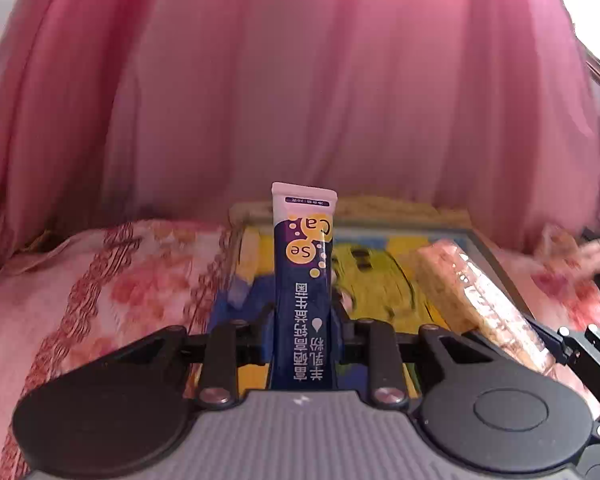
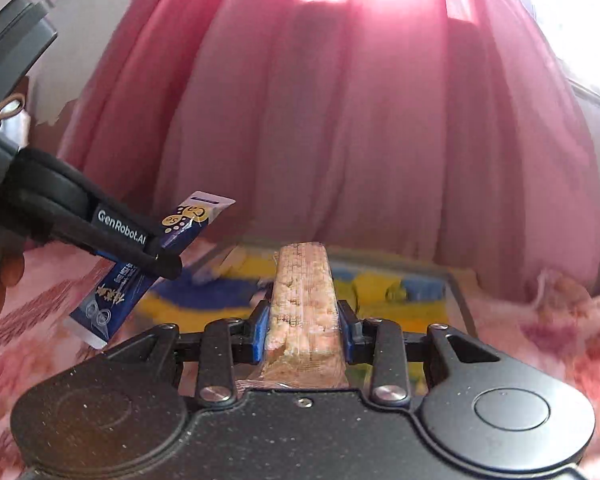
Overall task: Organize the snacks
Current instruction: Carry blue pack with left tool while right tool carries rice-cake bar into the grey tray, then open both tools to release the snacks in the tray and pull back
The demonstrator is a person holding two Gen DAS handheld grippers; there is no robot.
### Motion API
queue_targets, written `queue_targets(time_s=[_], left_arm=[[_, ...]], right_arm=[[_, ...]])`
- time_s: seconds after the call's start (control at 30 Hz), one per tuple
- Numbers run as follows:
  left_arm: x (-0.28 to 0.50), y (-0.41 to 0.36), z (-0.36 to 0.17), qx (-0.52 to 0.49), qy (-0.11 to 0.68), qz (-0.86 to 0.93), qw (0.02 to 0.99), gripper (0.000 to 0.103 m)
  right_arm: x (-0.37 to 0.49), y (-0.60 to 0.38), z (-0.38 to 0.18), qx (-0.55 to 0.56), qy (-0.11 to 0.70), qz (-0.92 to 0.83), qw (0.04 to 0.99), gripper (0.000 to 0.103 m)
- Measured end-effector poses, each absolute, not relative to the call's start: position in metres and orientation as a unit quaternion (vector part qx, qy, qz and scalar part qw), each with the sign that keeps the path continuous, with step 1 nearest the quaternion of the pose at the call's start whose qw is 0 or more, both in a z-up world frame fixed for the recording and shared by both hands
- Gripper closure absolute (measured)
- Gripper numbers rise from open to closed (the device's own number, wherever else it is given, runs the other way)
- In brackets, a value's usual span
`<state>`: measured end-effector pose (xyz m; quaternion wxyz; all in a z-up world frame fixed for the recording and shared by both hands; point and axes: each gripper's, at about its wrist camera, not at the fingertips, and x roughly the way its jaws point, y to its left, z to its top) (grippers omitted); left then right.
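Left claw (image 1: 302, 316) clenched on a blue sachet (image 1: 303, 280), right claw (image 2: 306, 320) gripping a clear-wrapped cereal bar (image 2: 304, 296); both want level lowering onto the yellow tray (image 2: 404, 284).

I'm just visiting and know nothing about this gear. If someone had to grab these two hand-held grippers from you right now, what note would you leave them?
Left gripper: shut on the blue sachet, held mid-length and lifted clear of the surface.
Right gripper: shut on the crispy snack bar in clear wrap, pointing forward.
Both are held above the yellow-and-blue tray, which lies on the pink floral bedspread in front of the pink curtain.
Done: both snacks picked up.
Left: neither is set down yet; probably place them in the tray, one at a time. The tray picture is blurred, so I cannot tell what else lies there.
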<state>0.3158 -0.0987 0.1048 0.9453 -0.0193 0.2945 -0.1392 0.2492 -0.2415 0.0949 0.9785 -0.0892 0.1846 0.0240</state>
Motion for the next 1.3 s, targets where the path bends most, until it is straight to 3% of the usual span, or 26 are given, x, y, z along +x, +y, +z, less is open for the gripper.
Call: queue_targets(time_s=[0.37, 0.93, 1.13, 1.3], left_arm=[[0.371, -0.12, 0.078, -0.02, 0.303, -0.109, 0.946, 0.073], [0.383, -0.137, 0.037, -0.022, 0.351, -0.098, 0.931, 0.072], [0.385, -0.136, 0.034, -0.036, 0.37, -0.093, 0.923, 0.067], [0.377, -0.125, 0.049, -0.073, 0.38, -0.081, 0.918, 0.029]], right_arm=[[0.339, -0.262, 0.066, -0.083, 0.214, 0.004, 0.973, 0.067], [0.338, -0.267, 0.034, -0.067, 0.248, -0.007, 0.966, 0.067], [0.34, -0.27, 0.031, -0.055, 0.255, -0.016, 0.965, 0.063], [0.331, -0.276, 0.043, -0.041, 0.245, -0.018, 0.969, 0.039]])
